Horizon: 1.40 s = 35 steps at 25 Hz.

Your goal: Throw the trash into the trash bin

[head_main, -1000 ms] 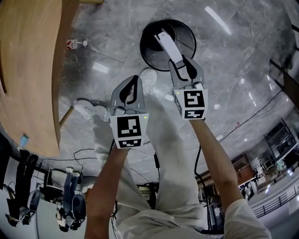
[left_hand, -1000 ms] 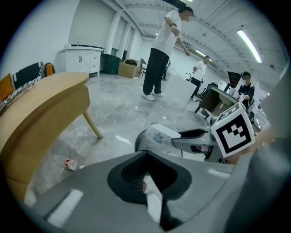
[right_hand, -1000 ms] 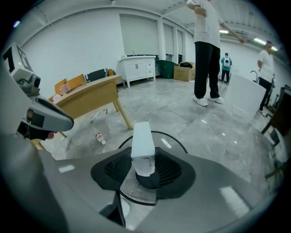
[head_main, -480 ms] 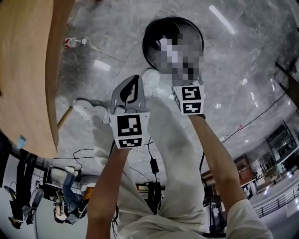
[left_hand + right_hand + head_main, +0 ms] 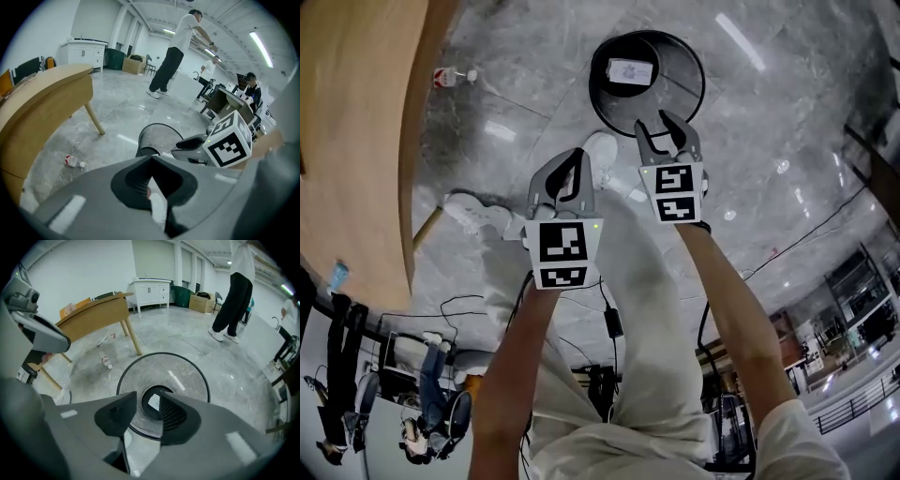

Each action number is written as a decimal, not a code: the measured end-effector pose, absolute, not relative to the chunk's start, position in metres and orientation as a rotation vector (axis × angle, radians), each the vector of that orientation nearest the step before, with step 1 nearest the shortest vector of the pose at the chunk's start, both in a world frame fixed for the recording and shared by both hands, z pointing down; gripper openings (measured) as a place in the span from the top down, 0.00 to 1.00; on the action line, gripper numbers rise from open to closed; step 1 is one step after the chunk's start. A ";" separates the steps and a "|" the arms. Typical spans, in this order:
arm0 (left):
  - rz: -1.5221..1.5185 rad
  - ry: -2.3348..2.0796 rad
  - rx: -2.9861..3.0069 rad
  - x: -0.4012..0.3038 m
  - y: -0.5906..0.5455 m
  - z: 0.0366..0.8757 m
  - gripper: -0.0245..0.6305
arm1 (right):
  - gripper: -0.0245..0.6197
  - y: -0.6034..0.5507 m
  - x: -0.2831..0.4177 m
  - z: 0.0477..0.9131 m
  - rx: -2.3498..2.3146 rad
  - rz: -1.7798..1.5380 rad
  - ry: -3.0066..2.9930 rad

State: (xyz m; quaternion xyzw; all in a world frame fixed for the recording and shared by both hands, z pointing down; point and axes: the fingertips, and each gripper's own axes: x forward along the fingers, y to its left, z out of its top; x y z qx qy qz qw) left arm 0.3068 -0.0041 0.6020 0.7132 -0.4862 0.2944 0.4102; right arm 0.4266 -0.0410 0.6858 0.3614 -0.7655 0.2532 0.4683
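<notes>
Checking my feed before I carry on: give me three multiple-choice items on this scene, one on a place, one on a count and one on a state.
1. Where is the white trash piece?
A) inside the trash bin
B) on a chair
C) in a drawer

2. How many bottles lie beside the table?
A) none
B) one
C) three

3. What state is the right tool in?
A) open and empty
B) shut on paper
C) shut on a cup

Answers:
1 A: the head view shows the piece inside the bin's rim.
2 B: a single bottle lies by the table's edge.
3 A: its jaws have just been opening, and nothing is between them.
</notes>
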 end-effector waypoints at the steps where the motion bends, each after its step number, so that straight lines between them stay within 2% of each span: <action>1: 0.738 -1.228 1.798 0.304 -0.005 0.597 0.96 | 0.73 -0.042 0.421 0.679 0.880 0.606 -1.889; 4: 0.714 -1.255 1.806 0.296 -0.010 0.579 0.96 | 0.88 -0.047 0.410 0.662 0.857 0.539 -1.885; 6: 0.694 -1.274 1.809 0.286 -0.011 0.565 0.96 | 0.92 -0.051 0.401 0.650 0.852 0.498 -1.874; 19: 0.639 -1.412 1.776 0.189 0.018 0.493 0.96 | 0.93 -0.051 0.290 0.552 0.856 0.455 -1.990; 35: 0.554 -1.614 1.630 0.020 0.082 0.439 0.96 | 0.93 0.013 0.069 0.473 0.501 0.362 -2.232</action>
